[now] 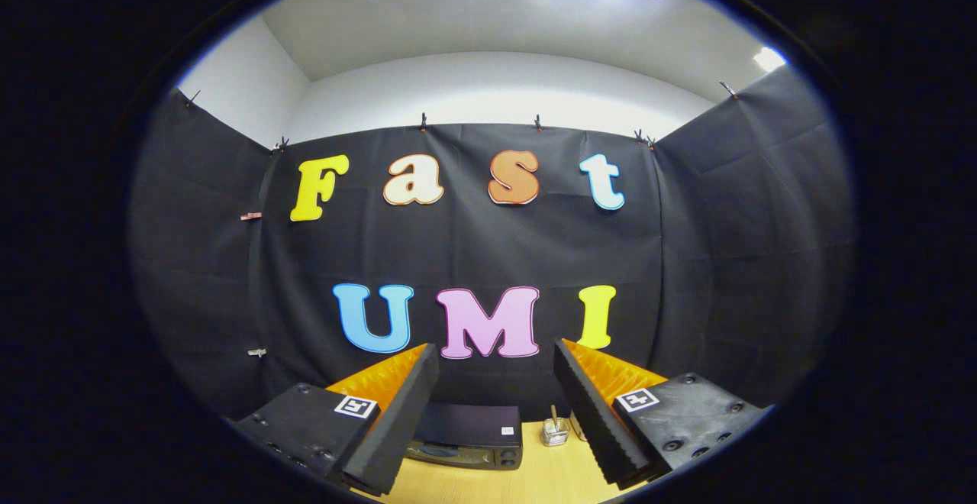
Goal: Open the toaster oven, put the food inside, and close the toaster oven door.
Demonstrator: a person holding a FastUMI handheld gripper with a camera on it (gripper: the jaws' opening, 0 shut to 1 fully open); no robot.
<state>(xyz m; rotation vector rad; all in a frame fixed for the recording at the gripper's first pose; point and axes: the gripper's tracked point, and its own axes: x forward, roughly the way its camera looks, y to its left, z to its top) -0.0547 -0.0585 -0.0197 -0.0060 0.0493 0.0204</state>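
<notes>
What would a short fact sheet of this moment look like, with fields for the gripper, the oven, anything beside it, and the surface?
gripper: gripper open, fingers spread wide, holding nothing
toaster oven: toaster oven stands on the table beyond the fingers, seen between them; door looks closed
beside oven: small clear holder with a stick in it
surface: light wooden table
food: cannot tell

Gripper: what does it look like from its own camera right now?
The gripper has two wedge-shaped fingers with ribbed, sawtooth inner pads. Each sits on a blocky mount with round screw holes and a square black-and-white marker tag. No cables visible. Fingers are spread, nothing between them.
</notes>
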